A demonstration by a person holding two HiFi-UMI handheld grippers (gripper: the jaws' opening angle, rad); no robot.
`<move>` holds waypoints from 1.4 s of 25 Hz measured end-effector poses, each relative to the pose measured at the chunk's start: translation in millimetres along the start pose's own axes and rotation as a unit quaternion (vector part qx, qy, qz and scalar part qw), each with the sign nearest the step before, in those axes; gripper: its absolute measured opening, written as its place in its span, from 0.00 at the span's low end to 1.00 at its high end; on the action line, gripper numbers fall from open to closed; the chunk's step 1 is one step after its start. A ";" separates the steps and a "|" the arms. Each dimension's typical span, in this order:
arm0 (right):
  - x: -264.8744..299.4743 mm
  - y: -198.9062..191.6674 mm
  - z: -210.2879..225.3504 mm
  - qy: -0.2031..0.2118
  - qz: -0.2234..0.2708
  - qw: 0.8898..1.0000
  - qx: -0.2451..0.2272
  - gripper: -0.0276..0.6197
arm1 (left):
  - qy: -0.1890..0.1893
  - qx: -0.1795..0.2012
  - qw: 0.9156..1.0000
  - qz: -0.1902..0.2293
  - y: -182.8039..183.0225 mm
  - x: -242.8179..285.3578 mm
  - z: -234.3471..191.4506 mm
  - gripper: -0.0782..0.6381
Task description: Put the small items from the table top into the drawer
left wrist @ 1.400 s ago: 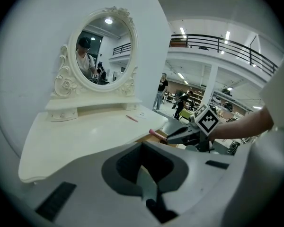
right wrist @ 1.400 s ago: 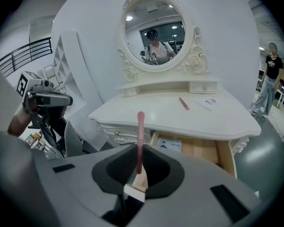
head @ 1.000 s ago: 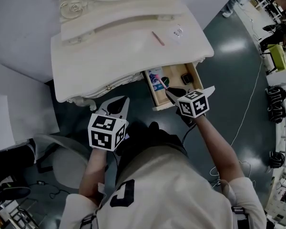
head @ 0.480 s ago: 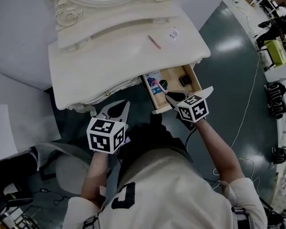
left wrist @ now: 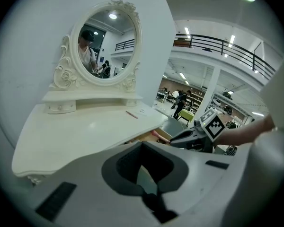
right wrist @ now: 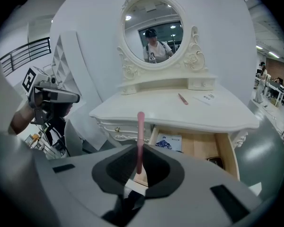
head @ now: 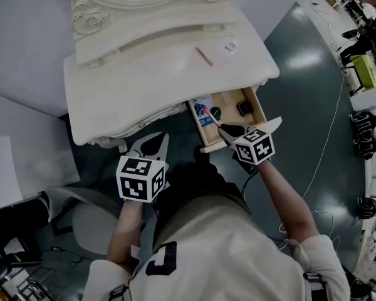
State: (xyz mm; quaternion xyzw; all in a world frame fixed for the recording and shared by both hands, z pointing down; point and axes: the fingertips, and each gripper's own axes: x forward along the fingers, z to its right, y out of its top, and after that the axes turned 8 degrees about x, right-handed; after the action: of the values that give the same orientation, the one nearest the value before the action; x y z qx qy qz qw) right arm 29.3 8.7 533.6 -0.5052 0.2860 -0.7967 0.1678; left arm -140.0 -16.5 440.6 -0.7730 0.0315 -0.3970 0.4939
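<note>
Head view: A person stands at a white desk (head: 113, 99) with a gripper in each hand. The right gripper (head: 222, 129) is clamped on a pink stick (head: 211, 114), holding it over the near left part of the open drawer (head: 229, 99) under the desk's right side. Inside the drawer lie a blue-printed card (head: 202, 104) at the left and a dark square item (head: 244, 108) at the right. A second pink stick (head: 204, 56) lies on the desk's far right, with a white packet (head: 229, 44) just right of it. The left gripper (head: 155, 140) hangs off the desk's near edge, left of the drawer.

Left gripper view: Its jaws are closed together with nothing between them. Beyond them are the desk top (left wrist: 71, 126), its oval mirror (left wrist: 105, 44) and, at the right, the right gripper (left wrist: 177, 137).

Right gripper view: The jaws pinch the lower end of the pink stick (right wrist: 140, 141), which stands nearly upright in front of the drawer (right wrist: 199, 148). The card (right wrist: 169, 142) lies at the drawer's left. The second pink stick (right wrist: 182, 99) and the white packet (right wrist: 206, 98) remain on the desk top above.
</note>
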 end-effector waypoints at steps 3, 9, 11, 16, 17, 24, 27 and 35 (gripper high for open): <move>2.2 0.0 3.7 0.003 -0.002 1.000 0.001 0.13 | 0.003 -0.002 1.000 0.000 2.1 2.2 -0.9 0.18; 8.5 0.3 13.2 0.009 -0.008 1.000 0.008 0.13 | 0.011 -0.003 1.000 -0.012 2.2 10.6 -3.0 0.18; 11.0 0.4 16.3 0.011 -0.009 1.000 0.010 0.13 | 0.015 -0.001 1.000 -0.015 2.9 12.5 -3.1 0.18; 17.6 2.4 24.6 0.018 -0.011 1.000 0.016 0.13 | 0.028 0.020 0.999 -0.021 9.1 19.9 -3.8 0.18; 18.9 2.7 26.5 0.019 -0.011 1.000 0.018 0.13 | 0.028 0.020 0.999 -0.023 9.6 22.1 -3.4 0.18; 25.6 5.7 37.9 0.023 -0.015 0.999 0.027 0.13 | 0.027 0.019 0.999 -0.036 11.2 33.8 -2.4 0.18; 28.4 5.7 42.1 0.025 -0.018 0.999 0.031 0.13 | 0.026 0.018 0.999 -0.042 11.5 40.4 -2.1 0.18; 34.1 3.4 56.9 0.026 -0.031 0.999 0.034 0.13 | 0.018 0.021 0.998 -0.048 16.0 55.1 4.7 0.18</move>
State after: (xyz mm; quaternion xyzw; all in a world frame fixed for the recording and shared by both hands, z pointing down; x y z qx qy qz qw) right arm 65.7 -29.1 574.2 -0.4871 0.2470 -0.8236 0.1532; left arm -93.8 -45.5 459.1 -0.7559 -0.0050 -0.4351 0.4892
